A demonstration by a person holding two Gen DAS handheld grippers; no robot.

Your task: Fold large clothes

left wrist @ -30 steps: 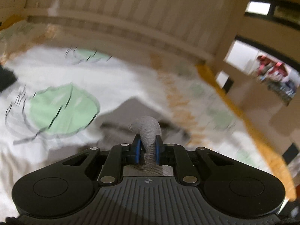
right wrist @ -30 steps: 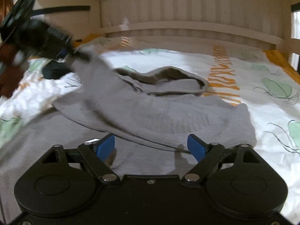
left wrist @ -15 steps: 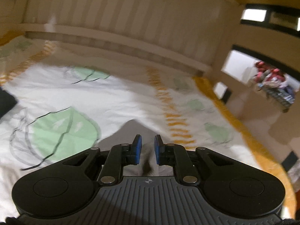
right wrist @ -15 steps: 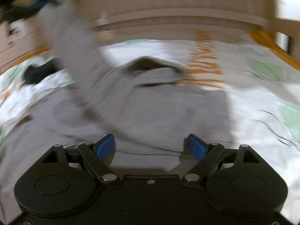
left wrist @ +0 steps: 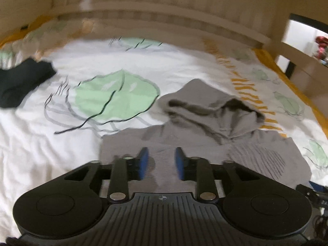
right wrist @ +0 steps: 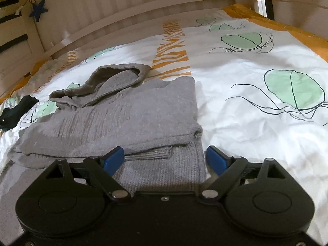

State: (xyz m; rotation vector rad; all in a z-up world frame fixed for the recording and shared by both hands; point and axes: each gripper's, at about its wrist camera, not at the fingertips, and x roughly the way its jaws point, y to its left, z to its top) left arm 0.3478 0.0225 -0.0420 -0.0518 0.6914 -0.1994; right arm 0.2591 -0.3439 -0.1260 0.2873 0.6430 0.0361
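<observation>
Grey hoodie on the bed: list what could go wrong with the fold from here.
1. The hood lies bunched and open above the grey hoodie, so folding over it may leave a lump.
2. The sleeve folded across the body sits loose; the right claw, open over the hem edge, could drag it askew.
3. The left claw is opening with no cloth between its pads, so nothing pins that side.

Each hand-held gripper, left (left wrist: 161, 163) and right (right wrist: 165, 160), is matte black with two round discs, silver pivot screws and blue pads (right wrist: 113, 160); the left has ribbing.
</observation>
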